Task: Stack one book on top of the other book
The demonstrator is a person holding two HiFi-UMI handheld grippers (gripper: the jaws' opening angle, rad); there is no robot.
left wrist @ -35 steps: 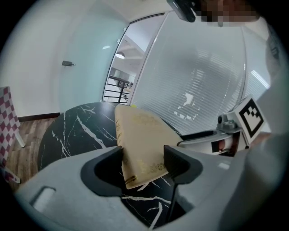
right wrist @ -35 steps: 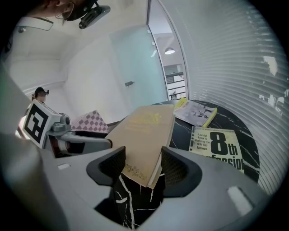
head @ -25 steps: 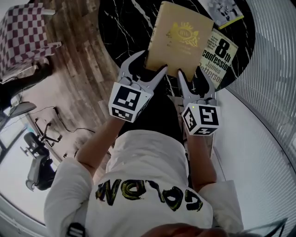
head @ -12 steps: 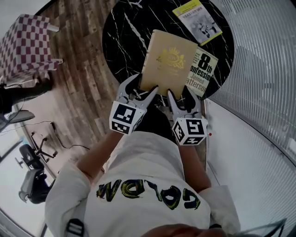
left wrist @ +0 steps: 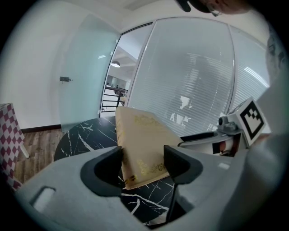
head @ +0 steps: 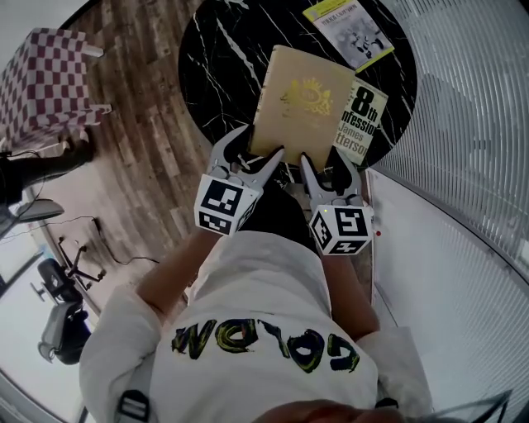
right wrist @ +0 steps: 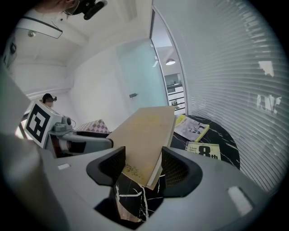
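Closest to me, the left gripper (head: 261,140) and the right gripper (head: 325,161) sit side by side, both angled downward. Each is clamped on the near edge of the tan hardcover book with a gold crest (head: 304,99). In the left gripper view I see the book's near left corner pinched between the dark pads. In the right gripper view the pads close on the near right corner, one on the cover and one underneath. The book is tilted and held clear of the black marble-patterned round counter (head: 221,49), with its far end higher. Just beyond and to the right, the white and yellow-green paperback with a large "8" on it (head: 364,124) lies flat on the counter. From the head view the tan book's right edge overlaps its left side. Farther back, a yellow-edged booklet (head: 347,21) lies near the counter's far rim. Off to the left, a maroon-and-white checked seat (head: 45,78) stands on the wooden plank floor (head: 145,124). A ribbed glass wall (head: 463,124) curves along the right.
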